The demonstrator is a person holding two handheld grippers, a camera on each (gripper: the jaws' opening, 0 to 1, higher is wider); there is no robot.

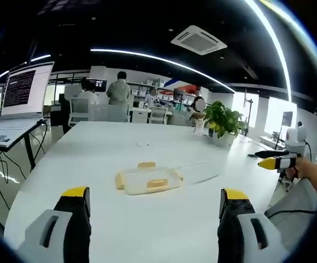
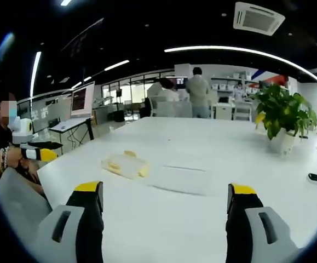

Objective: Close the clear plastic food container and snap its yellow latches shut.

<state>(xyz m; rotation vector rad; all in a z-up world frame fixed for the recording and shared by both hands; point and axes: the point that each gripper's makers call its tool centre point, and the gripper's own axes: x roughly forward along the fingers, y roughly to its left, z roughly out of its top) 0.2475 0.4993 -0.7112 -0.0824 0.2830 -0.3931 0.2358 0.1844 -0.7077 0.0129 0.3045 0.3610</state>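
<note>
Both claws stand wide and empty — the left claw [image 1: 154, 205] faces the clear food container [image 1: 147, 181] just ahead on the white desk [image 1: 92, 148], its lid [image 1: 197, 172] lying beside. Best to fetch the lid squarely first, then press each yellow latch [image 1: 157, 184] down.

Left gripper [image 1: 155, 204] holds level, fingers [image 1: 75, 198] spread wide and empty. Right gripper [image 2: 165, 198] does likewise, fingers [image 2: 243, 196] parted. At three o'clock in the left gripper view, a hand [image 1: 306, 169] grips the right gripper.
</note>
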